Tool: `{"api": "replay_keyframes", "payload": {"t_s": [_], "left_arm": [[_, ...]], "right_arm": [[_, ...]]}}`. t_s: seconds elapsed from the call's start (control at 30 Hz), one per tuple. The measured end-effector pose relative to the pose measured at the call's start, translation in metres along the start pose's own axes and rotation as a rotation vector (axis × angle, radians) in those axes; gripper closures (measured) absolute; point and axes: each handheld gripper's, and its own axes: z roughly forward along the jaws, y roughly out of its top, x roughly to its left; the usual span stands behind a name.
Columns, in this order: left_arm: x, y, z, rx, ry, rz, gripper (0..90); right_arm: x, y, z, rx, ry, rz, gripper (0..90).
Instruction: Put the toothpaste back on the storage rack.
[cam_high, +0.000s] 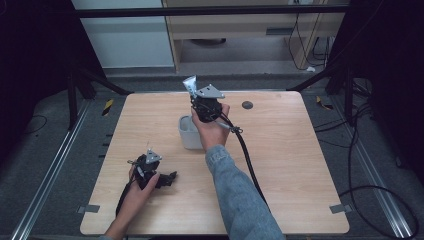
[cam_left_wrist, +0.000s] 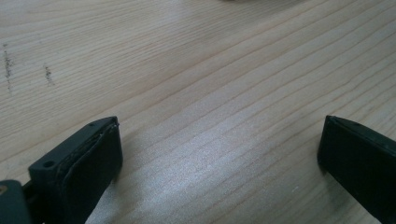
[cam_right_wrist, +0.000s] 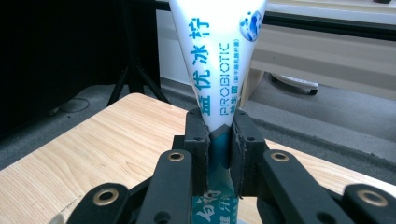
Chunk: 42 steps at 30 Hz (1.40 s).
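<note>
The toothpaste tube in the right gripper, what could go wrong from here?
The right gripper pinches the toothpaste tube near its lower end, so the long flat end could swing or slip. The white cup stands free on the table; a nudge might tip it. The left gripper rests open, steadying nothing.

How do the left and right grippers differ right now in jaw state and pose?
The left gripper has its jaws wide apart with nothing between them; the right gripper is shut on a white toothpaste tube. The left lies low on the table; the right is raised above the white cup. Both are hand-held.
</note>
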Motion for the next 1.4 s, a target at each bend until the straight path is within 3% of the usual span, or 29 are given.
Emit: {"api": "replay_keyframes", "payload": {"t_s": [0.4,1.4], "left_arm": [[0.000,0.000,0.000,0.000,0.000,-0.001,0.0],[0.000,0.000,0.000,0.001,0.000,-0.001,0.0]], "right_arm": [[0.001,-0.014,0.004,0.039,0.000,-0.003,78.8],[0.000,-0.028,-0.002,0.103,0.009,-0.028,78.9]]}}
